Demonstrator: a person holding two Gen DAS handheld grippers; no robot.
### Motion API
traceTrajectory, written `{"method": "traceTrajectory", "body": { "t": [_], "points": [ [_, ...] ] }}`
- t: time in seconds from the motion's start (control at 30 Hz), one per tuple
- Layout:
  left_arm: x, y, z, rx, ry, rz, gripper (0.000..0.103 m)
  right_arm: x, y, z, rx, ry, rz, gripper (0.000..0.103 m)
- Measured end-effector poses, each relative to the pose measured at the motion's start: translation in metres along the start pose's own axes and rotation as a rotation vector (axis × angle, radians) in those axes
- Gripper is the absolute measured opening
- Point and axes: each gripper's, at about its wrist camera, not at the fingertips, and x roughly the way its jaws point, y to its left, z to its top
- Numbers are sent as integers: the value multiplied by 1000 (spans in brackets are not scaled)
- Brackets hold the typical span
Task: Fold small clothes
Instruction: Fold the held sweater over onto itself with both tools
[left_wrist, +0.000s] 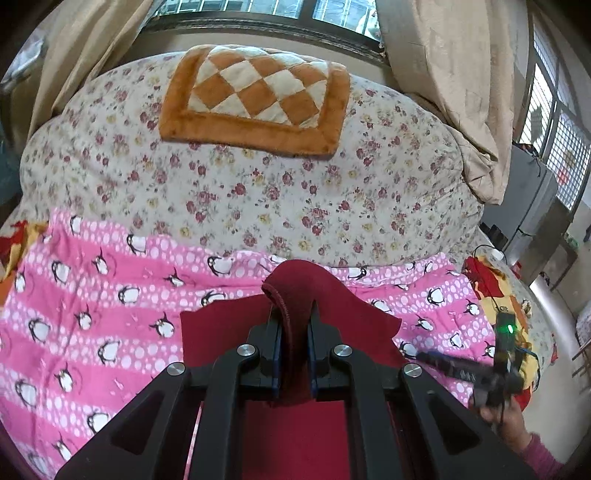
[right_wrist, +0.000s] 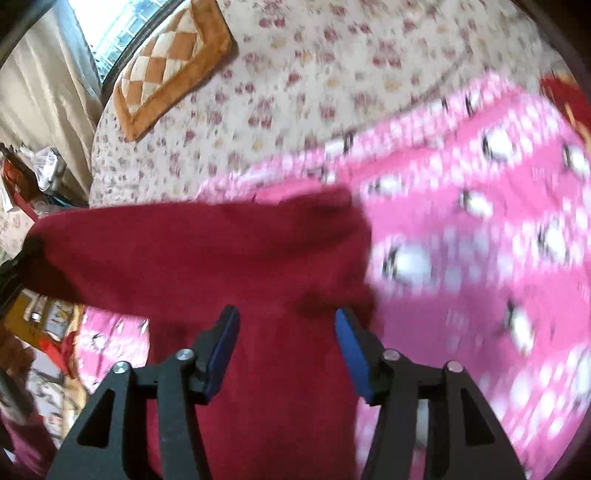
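Observation:
A dark red garment (left_wrist: 221, 332) lies on the pink penguin blanket (left_wrist: 92, 314). My left gripper (left_wrist: 294, 314) is shut on a stitched hem of it, and the fold stands up between the blue pads. In the right wrist view the same garment (right_wrist: 203, 251) is pulled up toward the left edge, where the left gripper (right_wrist: 22, 254) holds its corner. My right gripper (right_wrist: 286, 312) hovers open over the cloth with nothing between its pads. From the left wrist view the right gripper (left_wrist: 443, 363) is a blur at the garment's right side, held by a hand (left_wrist: 513, 428) in a pink sleeve.
A floral quilt (left_wrist: 258, 192) is heaped behind the blanket, with an orange and cream checkered cushion (left_wrist: 258, 96) on top. Beige curtains (left_wrist: 454, 92) and a window stand behind. A red and yellow sheet (left_wrist: 487, 280) shows at the right. Clutter (right_wrist: 40, 173) sits off the bed's left side.

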Motion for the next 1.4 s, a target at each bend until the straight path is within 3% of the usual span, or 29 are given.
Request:
{"method": "traceTrajectory", "body": {
  "t": [0.23,0.33,0.43,0.57,0.67,0.8,0.93,1.1,1.27,1.37,1.4],
  "points": [
    [21,36,-9,-52,58,85,0,49,-15,49,39,15,-132,60],
    [33,56,-20,-83,91,121,0,55,-32,65,131,-7,-112,60],
    [43,72,-29,-111,118,142,0,65,-32,76,142,13,-88,60],
    [47,76,-35,-120,127,139,0,97,-18,89,85,97,-76,60],
    [49,75,-36,-108,133,139,0,126,-23,92,126,175,-69,59],
    [54,74,-39,-98,148,139,0,143,-30,91,184,179,-6,35],
    [58,78,-42,-104,154,143,0,147,-23,93,93,169,-65,10],
    [75,87,-42,-139,158,138,0,122,-29,103,48,65,-151,8],
    [114,94,-44,-141,190,189,0,127,-36,106,32,62,-221,7],
    [142,105,-55,-162,241,213,0,134,-43,103,70,93,-178,9],
    [151,110,-60,-179,259,216,0,132,-47,102,99,99,-161,14]
  ]
}}
